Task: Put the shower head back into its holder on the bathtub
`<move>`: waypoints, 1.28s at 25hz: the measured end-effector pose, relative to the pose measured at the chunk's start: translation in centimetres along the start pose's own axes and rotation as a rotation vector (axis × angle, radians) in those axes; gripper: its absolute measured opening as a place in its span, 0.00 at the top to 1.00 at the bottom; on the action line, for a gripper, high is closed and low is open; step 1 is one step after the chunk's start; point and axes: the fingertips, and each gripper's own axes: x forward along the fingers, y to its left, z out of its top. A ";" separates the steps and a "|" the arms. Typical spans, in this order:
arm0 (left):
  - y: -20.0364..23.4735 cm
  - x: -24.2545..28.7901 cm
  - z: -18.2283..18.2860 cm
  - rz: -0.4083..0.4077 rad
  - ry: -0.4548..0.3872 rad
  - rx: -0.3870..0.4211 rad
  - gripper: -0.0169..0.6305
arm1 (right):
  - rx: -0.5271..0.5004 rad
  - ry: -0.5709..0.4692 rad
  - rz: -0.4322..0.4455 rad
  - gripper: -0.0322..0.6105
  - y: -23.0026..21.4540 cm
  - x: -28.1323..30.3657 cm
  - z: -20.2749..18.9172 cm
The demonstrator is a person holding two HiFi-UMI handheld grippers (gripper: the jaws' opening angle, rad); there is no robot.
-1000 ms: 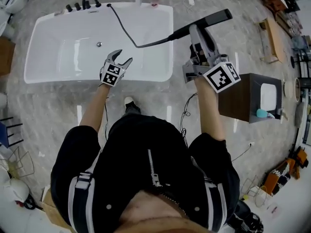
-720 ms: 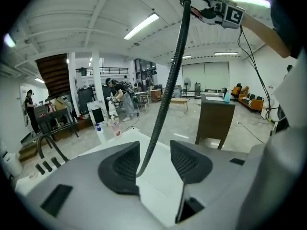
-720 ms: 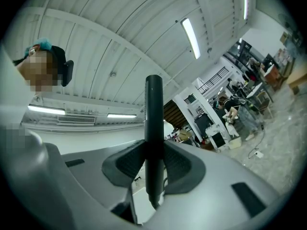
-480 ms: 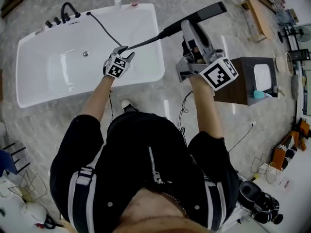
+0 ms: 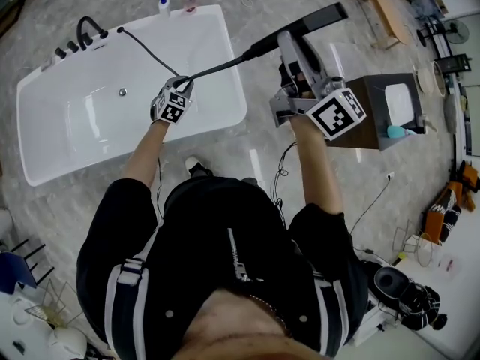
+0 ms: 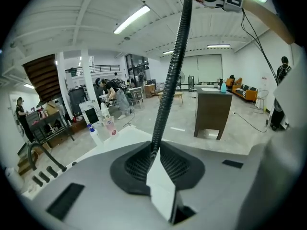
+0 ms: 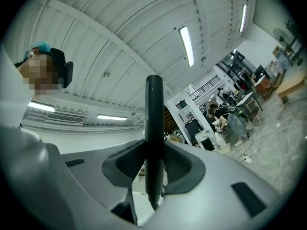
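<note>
The black shower head (image 5: 319,19) is held up over the floor to the right of the white bathtub (image 5: 52,137). My right gripper (image 5: 289,45) is shut on its handle (image 7: 153,128), which stands upright between the pads. The black ribbed hose (image 5: 146,51) runs from the tub deck by the faucet (image 5: 84,28) across the tub to the handle. My left gripper (image 5: 183,82) is over the tub's right part, its jaws closing on the hose (image 6: 169,87), which the pads pinch near the tips of the left gripper (image 6: 153,163).
A brown cabinet (image 5: 371,107) with a white basin stands just right of my right gripper. Two bottles (image 5: 163,1) sit on the tub's far corner. Cables lie on the marble floor (image 5: 259,163). My shoe (image 5: 196,166) is by the tub's near side.
My left gripper has moved from the tub's near rim over to the hose and closed its open jaws on it. The right gripper still holds the shower head up.
</note>
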 end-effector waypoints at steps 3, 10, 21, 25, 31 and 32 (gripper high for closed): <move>0.7 -0.9 -0.6 0.024 0.004 -0.010 0.86 | -0.009 0.008 -0.027 0.75 -1.2 -0.3 -0.4; 4.0 -4.2 -0.9 0.141 -0.034 -0.052 0.87 | -0.060 0.070 -0.041 0.75 -3.5 0.1 -2.2; 9.3 -10.0 2.7 0.379 -0.088 -0.135 0.87 | -0.177 0.260 0.065 0.75 -7.1 4.2 -7.2; 11.1 -12.1 4.9 0.478 -0.130 -0.141 0.87 | -0.204 0.298 0.129 0.75 -7.6 5.7 -8.2; 13.5 -15.6 9.7 0.608 -0.199 -0.103 0.87 | -0.213 0.333 0.232 0.75 -7.2 7.4 -9.4; 14.0 -16.2 10.6 0.626 -0.211 -0.096 0.87 | -0.212 0.334 0.246 0.75 -7.0 7.7 -9.6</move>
